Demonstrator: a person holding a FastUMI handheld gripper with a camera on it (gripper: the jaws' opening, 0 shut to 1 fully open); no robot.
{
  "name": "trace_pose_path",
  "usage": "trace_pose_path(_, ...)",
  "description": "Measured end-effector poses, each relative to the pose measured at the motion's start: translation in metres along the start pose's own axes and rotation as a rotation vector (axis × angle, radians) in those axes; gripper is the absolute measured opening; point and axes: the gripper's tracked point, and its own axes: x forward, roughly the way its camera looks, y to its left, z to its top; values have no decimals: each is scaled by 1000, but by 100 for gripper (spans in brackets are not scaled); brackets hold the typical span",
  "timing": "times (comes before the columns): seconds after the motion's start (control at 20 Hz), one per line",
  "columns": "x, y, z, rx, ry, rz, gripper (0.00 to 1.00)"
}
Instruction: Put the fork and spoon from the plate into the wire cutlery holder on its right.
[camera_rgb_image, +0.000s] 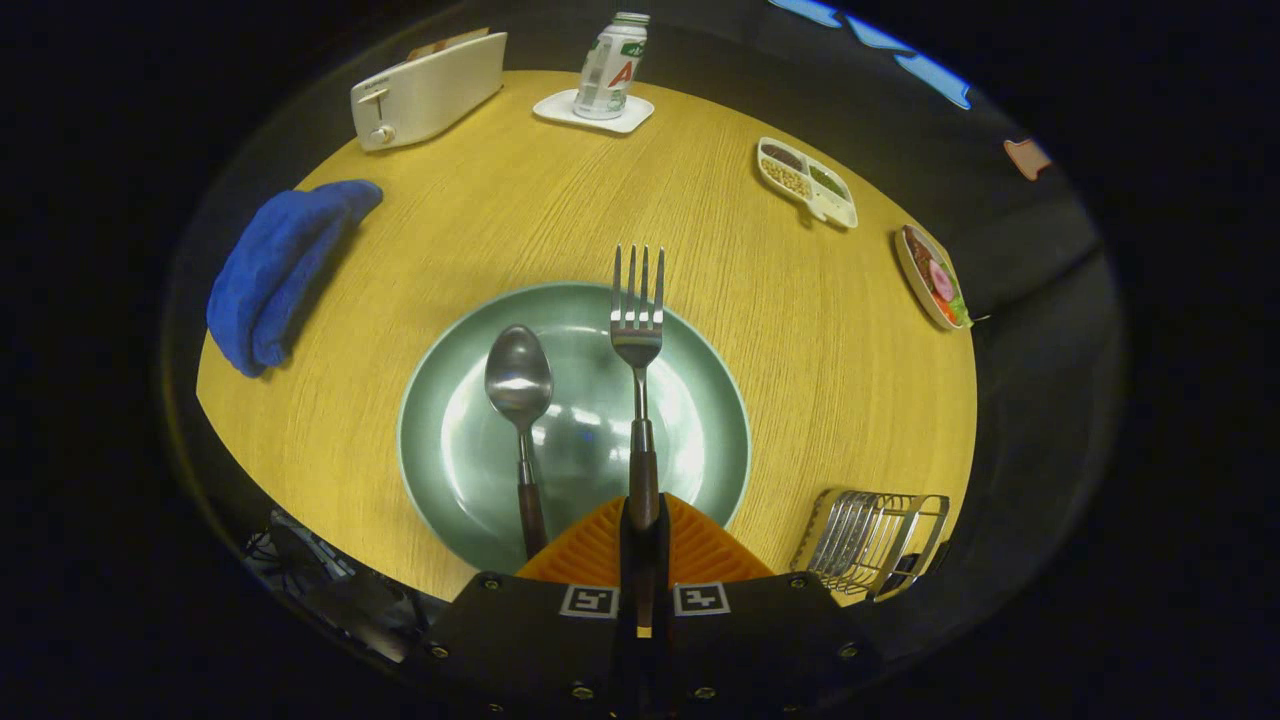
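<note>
1. Two fingers of the tool (642, 545) are clenched right on the fork (638, 330)'s dark wooden handle, one pressing from each side, so it's gripping the fork near the handle end.
2. Fork has shiny metal tines, four of them, pointing away from the tool, reaching past the far rim of the plate (450, 480). Can't tell if it's lifted or touching the plate.
3. Spoon (520, 400) lies just beside the fork on its left, same dark handle, polished oval bowl facing up, resting in the plate.
4. Plate is round, glossy, pale green, with bright reflections in the middle. It sits on a counter (800, 330) with a yellowish wood-grain top.
5. Wire cutlery holder (872, 540) is to the right of the plate, near the tool's side of the counter. It's made of thin chrome rods and looks tipped in this warped view, so I can't say how it really stands.
6. Farther back: a crumpled blue fuzzy cloth (275, 270) on the left, a cream boxy toaster (428, 90), and a small bottle (612, 65) on a white square coaster (592, 112).
7. Beyond on the right: a white divided tray (806, 182) with grainy-looking food, and a small plate of food (932, 276) at the counter edge.
</note>
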Motion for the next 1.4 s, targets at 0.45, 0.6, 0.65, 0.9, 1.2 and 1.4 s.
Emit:
trace_pose_path(0.45,-47,-67,16,239,-92,-103,6)
trace_pose_path(0.6,-59,-95,4,337,-77,-145,6)
trace_pose_path(0.65,-61,-101,-2,370,-69,-156,6)
trace_pose_path(0.9,-73,-127,-40,526,1,-205,6)
trace_pose_path(1.2,-79,-130,-86,671,97,-216,6)
trace_pose_path(1.4,-80,-123,-106,772,147,-178,6)
